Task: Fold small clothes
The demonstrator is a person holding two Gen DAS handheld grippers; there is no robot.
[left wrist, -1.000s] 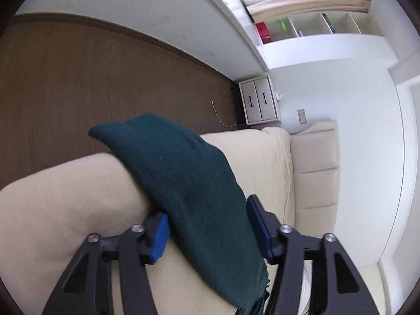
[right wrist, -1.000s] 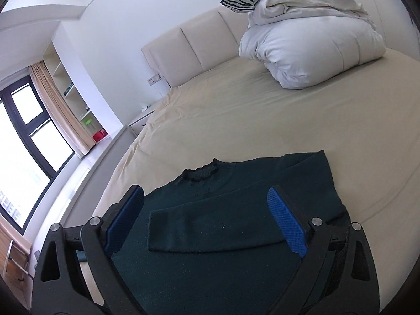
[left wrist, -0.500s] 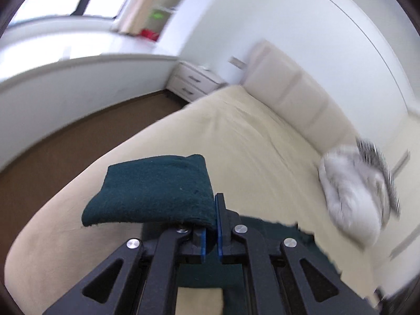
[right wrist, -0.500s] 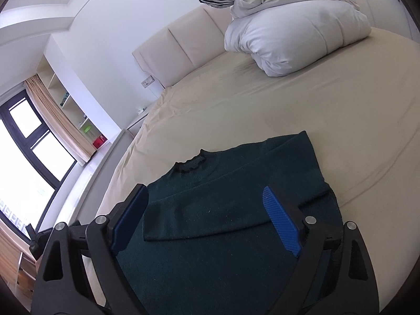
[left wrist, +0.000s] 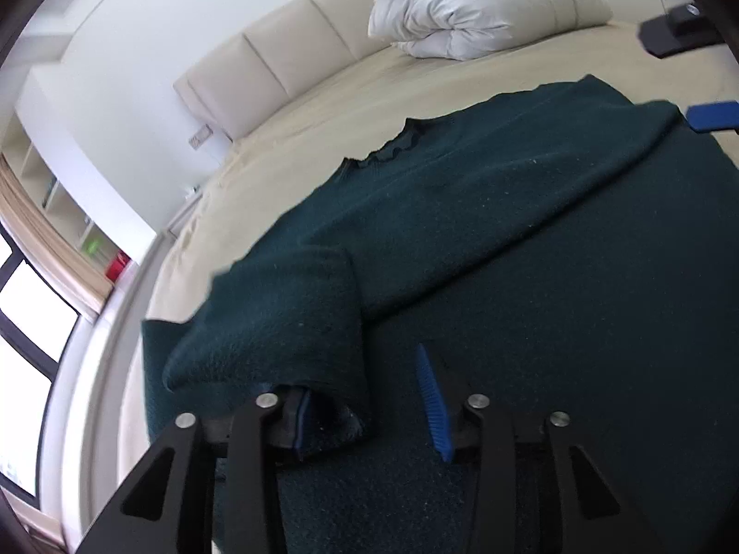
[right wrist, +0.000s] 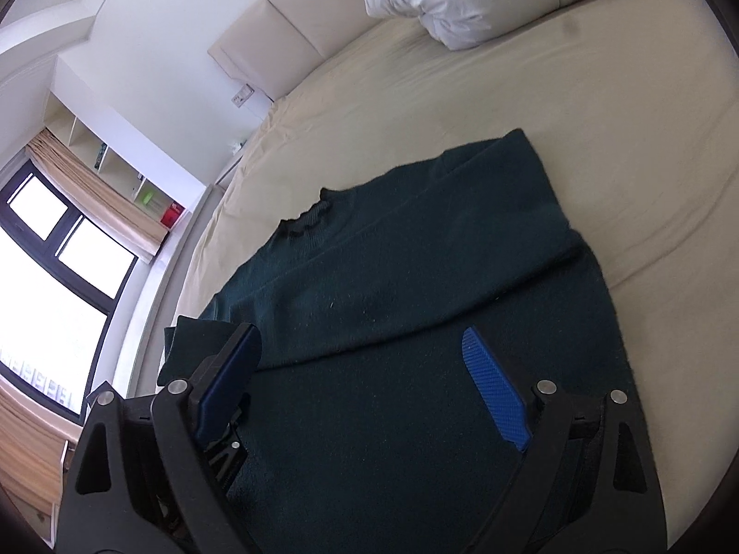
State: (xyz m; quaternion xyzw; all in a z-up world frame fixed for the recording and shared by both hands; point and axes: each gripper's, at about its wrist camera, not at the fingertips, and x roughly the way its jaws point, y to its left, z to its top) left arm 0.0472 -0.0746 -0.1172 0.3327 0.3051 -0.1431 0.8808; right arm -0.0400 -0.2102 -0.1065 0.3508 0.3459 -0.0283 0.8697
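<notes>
The left hand-held gripper (left wrist: pixel 369 397) and right hand-held gripper (right wrist: pixel 365 388) both gape (blue pads apart).

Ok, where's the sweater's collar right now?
In the right wrist view the collar sits left of centre, at the dark green sweater's far edge toward the headboard, flat on the beige bed.
</notes>
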